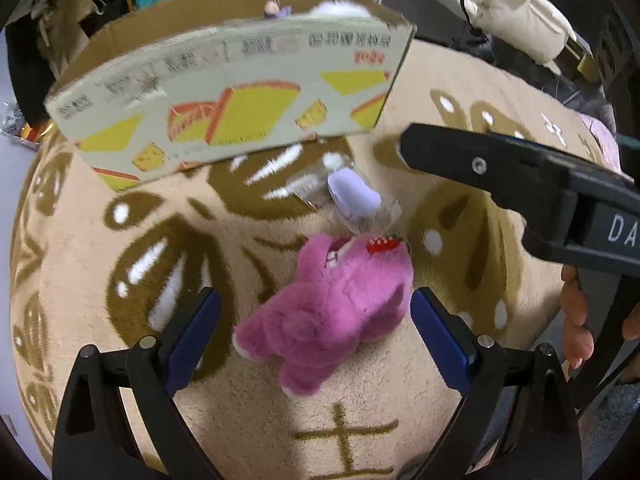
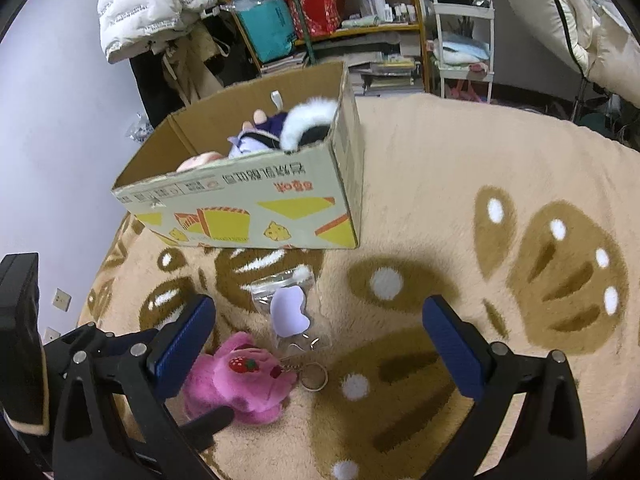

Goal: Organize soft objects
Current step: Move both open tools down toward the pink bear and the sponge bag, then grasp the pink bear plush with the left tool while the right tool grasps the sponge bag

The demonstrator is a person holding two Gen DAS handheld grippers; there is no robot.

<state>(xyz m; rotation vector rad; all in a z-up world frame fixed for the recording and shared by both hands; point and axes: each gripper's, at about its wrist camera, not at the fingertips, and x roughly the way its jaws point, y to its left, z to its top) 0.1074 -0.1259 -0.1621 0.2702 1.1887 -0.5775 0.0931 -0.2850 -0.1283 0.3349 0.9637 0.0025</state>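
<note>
Pink plush toy (image 1: 332, 312) lies on the beige rug (image 1: 440, 420) between the spread, empty jaws of the left gripper (image 1: 316, 320). The right gripper (image 2: 320, 344) also gapes, holding nothing. The cardboard box (image 2: 260, 208) hides most of its soft toys; its print is blurred.

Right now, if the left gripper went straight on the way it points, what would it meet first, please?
Most likely the pink plush toy: it lies on the rug between the open fingers of the left gripper, though how near is unclear.
</note>
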